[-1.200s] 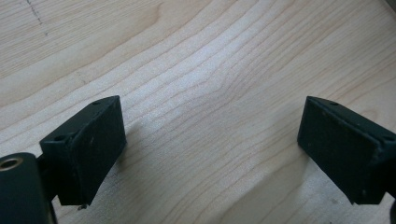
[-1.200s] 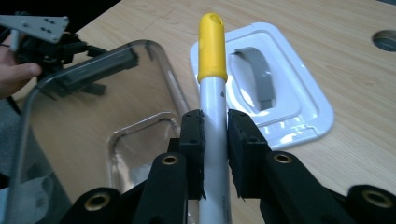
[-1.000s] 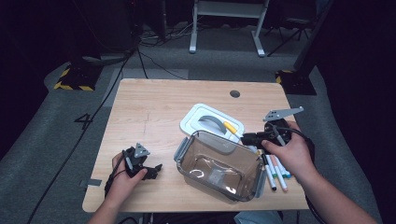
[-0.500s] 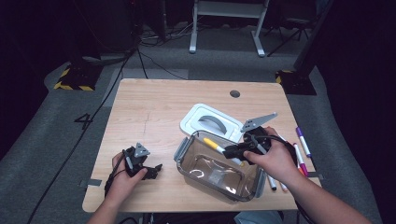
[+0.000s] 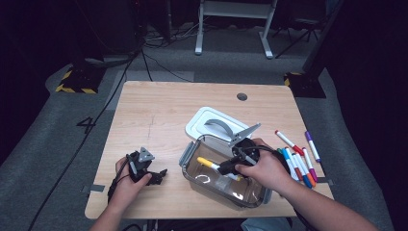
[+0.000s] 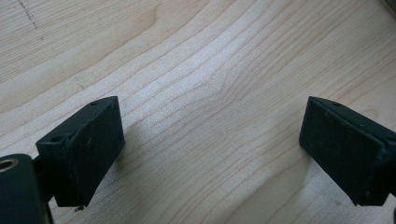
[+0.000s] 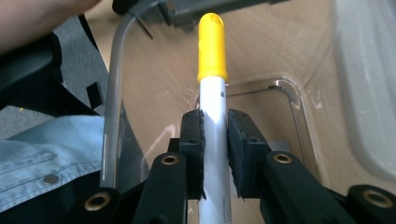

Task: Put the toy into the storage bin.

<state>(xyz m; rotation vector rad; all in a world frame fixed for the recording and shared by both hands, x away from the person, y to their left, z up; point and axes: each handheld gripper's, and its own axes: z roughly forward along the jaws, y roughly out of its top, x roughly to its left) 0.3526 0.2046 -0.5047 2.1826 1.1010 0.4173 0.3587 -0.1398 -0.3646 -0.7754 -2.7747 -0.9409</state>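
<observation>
High view: the right gripper (image 5: 225, 167) hangs over the clear plastic container (image 5: 192, 153) at the near edge of the wooden table (image 5: 159, 110), pinching a yellow-capped marker (image 5: 211, 164) whose long axis runs from about four o'clock at the jaws to ten o'clock at the cap, the cap lying over the container's left half. The white lid (image 5: 202, 121) lies just beyond the container at twelve o'clock, and the other markers (image 5: 298, 161) lie in a row on the table at three o'clock from the right hand. The left gripper (image 5: 156, 176) rests on the table well apart at nine o'clock from the container, so the right hand is clearly the nearer one for setting the marker down. Left gripper view: both black jaws stand spread with nothing between them, bare wood grain beneath. Right gripper view: the jaws are pressed on the marker's white barrel (image 7: 214, 135), the yellow cap (image 7: 212, 46) pointing straight ahead at twelve o'clock into the container, whose clear floor and rounded corner (image 7: 285, 88) lie below it. The marker looks about ready to be lowered and let go lengthwise along the container floor.
</observation>
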